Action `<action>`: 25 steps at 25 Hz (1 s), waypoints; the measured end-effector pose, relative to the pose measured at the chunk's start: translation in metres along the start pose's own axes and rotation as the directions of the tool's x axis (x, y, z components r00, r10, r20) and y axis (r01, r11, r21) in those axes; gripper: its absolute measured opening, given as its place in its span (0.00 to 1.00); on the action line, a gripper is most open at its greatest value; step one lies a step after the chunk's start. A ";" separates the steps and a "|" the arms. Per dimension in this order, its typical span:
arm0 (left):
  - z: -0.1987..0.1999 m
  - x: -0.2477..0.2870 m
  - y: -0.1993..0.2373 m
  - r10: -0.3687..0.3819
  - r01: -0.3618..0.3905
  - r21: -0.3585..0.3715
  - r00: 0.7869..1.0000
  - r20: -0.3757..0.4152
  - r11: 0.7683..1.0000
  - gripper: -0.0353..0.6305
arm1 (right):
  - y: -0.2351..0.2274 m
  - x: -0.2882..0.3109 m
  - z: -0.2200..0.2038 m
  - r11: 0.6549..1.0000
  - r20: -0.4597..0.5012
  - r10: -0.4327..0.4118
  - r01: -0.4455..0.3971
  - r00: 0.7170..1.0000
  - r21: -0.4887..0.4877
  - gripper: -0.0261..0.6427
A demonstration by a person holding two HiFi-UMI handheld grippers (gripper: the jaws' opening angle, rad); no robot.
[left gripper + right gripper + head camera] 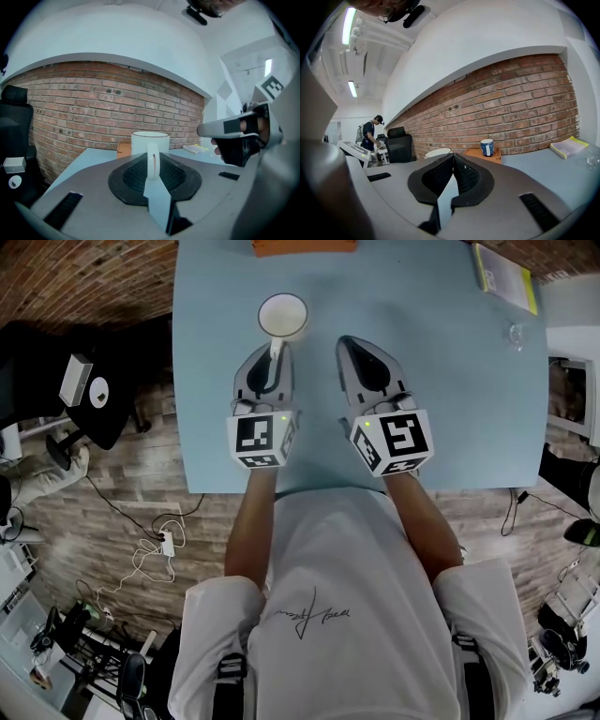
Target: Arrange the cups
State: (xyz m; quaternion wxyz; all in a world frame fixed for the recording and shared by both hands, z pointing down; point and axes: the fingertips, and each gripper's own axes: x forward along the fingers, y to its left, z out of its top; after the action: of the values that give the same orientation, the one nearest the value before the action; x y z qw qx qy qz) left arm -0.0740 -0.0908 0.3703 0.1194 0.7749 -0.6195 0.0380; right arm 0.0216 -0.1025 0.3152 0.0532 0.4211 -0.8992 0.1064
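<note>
A white mug (282, 316) sits over the light blue table (450, 418), its handle toward me. My left gripper (275, 352) is shut on that handle; in the left gripper view the handle (153, 161) stands upright between the dark pads, with the mug body (150, 142) just beyond. The jaws hide the mug's base. My right gripper (349, 341) hovers beside it to the right, shut and empty; its pads meet in the right gripper view (452, 161). A blue patterned cup (487, 146) stands on an orange tray (483, 153) at the table's far edge.
The orange tray (305, 247) lies at the table's far edge, with a yellow book (504, 276) and a small clear glass (517, 334) at the far right. A brick wall runs behind the table. Black chairs and a standing person (370, 133) are off to the left.
</note>
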 end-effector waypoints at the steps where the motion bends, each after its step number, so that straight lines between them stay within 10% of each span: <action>1: 0.002 0.003 0.002 0.004 -0.004 -0.004 1.000 0.002 1.000 0.14 | -0.001 0.002 0.000 1.000 -0.001 0.000 0.000 1.000 0.001 0.07; 25: 0.043 0.082 0.059 0.021 -0.021 0.023 0.999 0.031 1.000 0.14 | -0.007 0.050 -0.014 0.999 -0.043 0.009 -0.007 0.999 0.032 0.07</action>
State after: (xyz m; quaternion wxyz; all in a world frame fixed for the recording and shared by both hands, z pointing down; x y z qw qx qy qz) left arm -0.1164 -0.1910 0.3543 0.1004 0.7702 -0.6288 0.0347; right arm -0.0043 -0.1408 0.3387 0.0656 0.4159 -0.8977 0.1298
